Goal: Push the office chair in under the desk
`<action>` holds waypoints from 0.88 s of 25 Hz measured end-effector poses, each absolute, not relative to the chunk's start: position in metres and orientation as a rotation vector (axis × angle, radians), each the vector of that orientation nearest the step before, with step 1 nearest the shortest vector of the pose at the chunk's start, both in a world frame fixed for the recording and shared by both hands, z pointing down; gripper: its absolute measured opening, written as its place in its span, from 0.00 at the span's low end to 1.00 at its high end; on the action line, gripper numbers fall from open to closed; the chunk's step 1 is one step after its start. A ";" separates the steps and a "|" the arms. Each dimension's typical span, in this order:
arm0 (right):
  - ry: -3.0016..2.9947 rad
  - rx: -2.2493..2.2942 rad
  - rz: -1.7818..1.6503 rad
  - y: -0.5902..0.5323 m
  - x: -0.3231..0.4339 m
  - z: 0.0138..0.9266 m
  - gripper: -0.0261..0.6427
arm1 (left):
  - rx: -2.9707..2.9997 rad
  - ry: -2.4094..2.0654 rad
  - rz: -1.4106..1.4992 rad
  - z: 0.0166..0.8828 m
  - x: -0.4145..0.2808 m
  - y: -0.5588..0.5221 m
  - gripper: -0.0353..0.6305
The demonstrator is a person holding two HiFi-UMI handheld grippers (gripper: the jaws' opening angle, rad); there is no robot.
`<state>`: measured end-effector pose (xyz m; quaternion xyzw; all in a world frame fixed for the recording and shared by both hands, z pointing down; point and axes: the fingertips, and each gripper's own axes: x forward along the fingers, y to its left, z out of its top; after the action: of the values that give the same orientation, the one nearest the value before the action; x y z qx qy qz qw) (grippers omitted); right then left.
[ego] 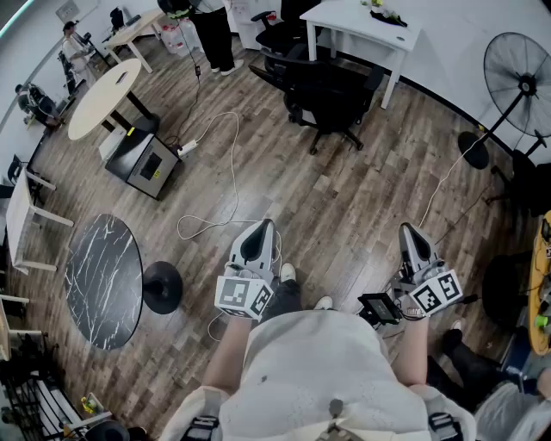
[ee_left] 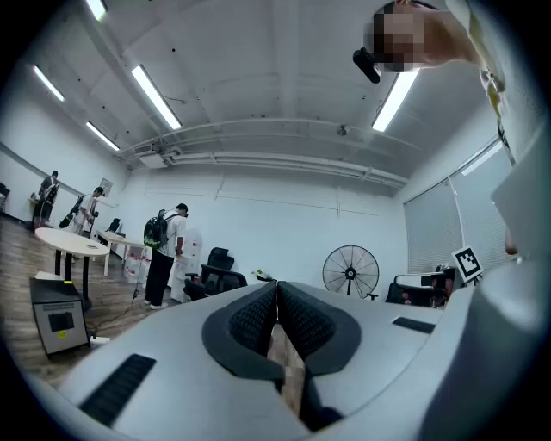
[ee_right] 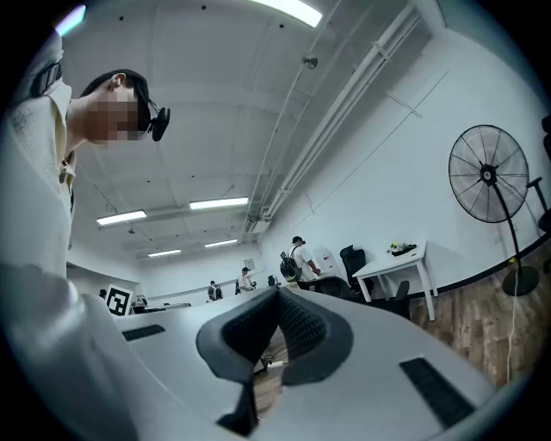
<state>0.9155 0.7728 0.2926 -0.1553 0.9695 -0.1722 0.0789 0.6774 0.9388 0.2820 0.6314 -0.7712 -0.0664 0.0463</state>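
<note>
Both grippers, left (ego: pixel 262 228) and right (ego: pixel 408 232), are riding empty with jaws pressed together, so I'm judging the approach as not yet begun. The chair (ego: pixel 325 86) is standing well ahead of me, just out from the desk (ego: pixel 366 24). Next I'm needing to walk up and press on its back.

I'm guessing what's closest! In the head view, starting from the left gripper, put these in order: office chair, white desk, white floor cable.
1. White cable, on the floor just left of the left gripper.
2. Office chair, farther ahead.
3. White desk, behind the chair.
</note>
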 end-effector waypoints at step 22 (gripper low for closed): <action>2.933 -0.546 -0.533 0.712 0.790 0.313 0.05 | 1.970 -2.267 -0.193 0.312 0.548 0.854 0.09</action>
<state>0.7897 0.7119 0.3131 -0.1800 0.9663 -0.1755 0.0557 0.5480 0.8542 0.3120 0.6533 -0.7515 -0.0640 0.0659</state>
